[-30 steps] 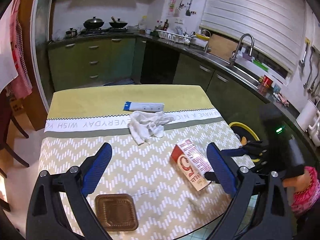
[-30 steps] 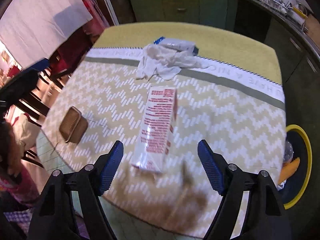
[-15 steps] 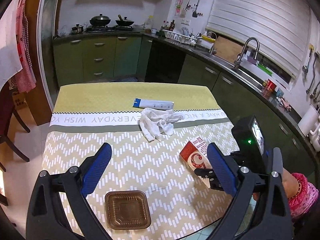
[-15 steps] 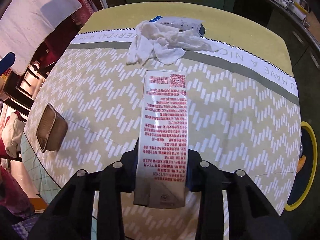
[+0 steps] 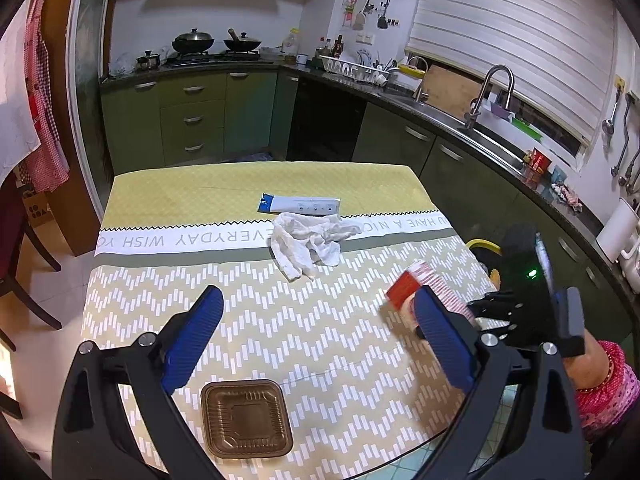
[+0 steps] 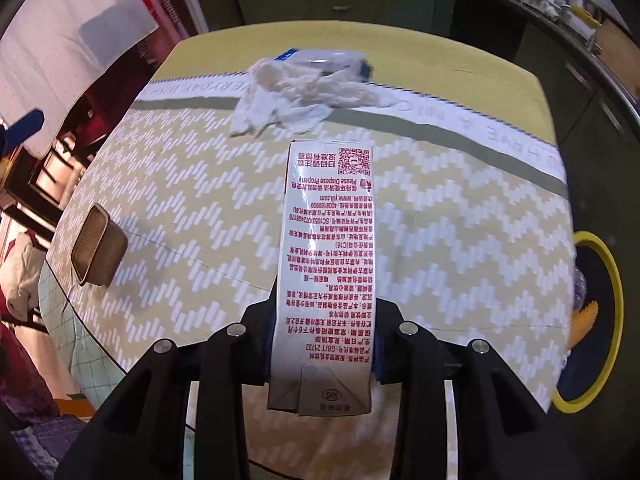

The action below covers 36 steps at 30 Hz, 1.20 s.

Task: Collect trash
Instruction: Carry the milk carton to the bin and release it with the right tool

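My right gripper (image 6: 322, 344) is shut on a red-and-white milk carton (image 6: 326, 264) and holds it lifted above the table; the carton (image 5: 412, 284) shows at the right in the left wrist view. My left gripper (image 5: 316, 340) is open and empty above the table's near side. A crumpled white tissue (image 5: 308, 240) lies mid-table, with a blue-and-white wrapper (image 5: 300, 204) just behind it. A brown plastic tray (image 5: 245, 420) sits near the front edge, below the left gripper. A black bin with a yellow rim (image 6: 592, 320) stands on the floor right of the table.
The table (image 5: 200, 184) has a yellow and zigzag cloth. Green kitchen cabinets (image 5: 192, 120) and a counter with a sink (image 5: 480, 120) run behind and to the right. A dark chair (image 5: 20, 260) stands at the left.
My right gripper closed on the milk carton and lifted it off the table. The left gripper rose and drew back a little, staying open.
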Motion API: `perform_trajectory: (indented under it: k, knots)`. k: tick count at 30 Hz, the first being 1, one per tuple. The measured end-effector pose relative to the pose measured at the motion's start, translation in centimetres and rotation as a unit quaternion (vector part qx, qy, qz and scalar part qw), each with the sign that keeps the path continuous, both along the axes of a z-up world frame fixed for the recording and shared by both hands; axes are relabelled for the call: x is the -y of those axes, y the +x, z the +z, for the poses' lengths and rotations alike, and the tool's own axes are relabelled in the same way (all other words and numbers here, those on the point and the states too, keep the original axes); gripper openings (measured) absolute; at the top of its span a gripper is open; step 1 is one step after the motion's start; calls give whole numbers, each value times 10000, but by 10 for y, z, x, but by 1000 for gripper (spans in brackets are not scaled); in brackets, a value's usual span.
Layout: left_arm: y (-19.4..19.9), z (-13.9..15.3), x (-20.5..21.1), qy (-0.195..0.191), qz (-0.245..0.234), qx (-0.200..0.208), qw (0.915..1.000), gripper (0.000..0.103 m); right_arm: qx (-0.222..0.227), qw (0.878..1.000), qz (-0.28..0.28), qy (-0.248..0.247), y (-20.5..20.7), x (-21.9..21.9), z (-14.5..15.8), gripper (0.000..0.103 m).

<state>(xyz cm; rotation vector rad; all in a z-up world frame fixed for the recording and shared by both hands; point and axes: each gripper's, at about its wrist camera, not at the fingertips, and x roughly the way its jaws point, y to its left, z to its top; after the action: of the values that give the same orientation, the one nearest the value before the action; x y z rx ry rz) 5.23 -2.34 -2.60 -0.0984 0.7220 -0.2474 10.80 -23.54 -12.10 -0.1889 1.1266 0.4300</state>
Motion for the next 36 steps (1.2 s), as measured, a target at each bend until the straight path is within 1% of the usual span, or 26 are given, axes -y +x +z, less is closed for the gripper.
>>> perform_trajectory:
  k: [3,8,11,14,16,19,21,27,29,31,33,36]
  knots:
    - [1,-2,3,16,-26,-28,10000,91,81,9996,-269,33,0,26,5,35]
    - [2,-4,8,36,-84,-71,9999,91,275,9932,-1125,115,7,101,19,35]
    - [4,-6,10,38,-102,-100,9999,91,416,9819,-1846,97,13,162,27,35]
    - [5,-8,12,33,-114,-125,9999,91,432,9707,-2365,72,17,210,29,35]
    - [6,-9,13,35,-118,-148,9998,91,394,9618,-2709,21,22,241,25,35]
    - [7,-10,13,46,-125,-163,9998,91,243,9526,-3033,-40,30,273,12,35]
    - [7,-10,13,47,-121,-163,9998,91,117,9484,-3167,-66,37,289,0,35]
    - [7,-13,10,73,-86,-176,9998,91,-151,9372,-3482,-144,52,318,-28,36]
    - [8,-13,9,79,-80,-186,9998,91,-158,9332,-3589,-95,56,325,-32,37]
    - [7,-14,7,87,-68,-206,9997,91,-119,9293,-3690,-63,58,329,-31,60]
    - [7,-15,6,79,-62,-229,9997,91,42,9291,-3699,-16,52,330,-22,61]
    - [7,-17,3,89,-44,-273,9996,91,242,9336,-3574,17,41,318,-7,61]
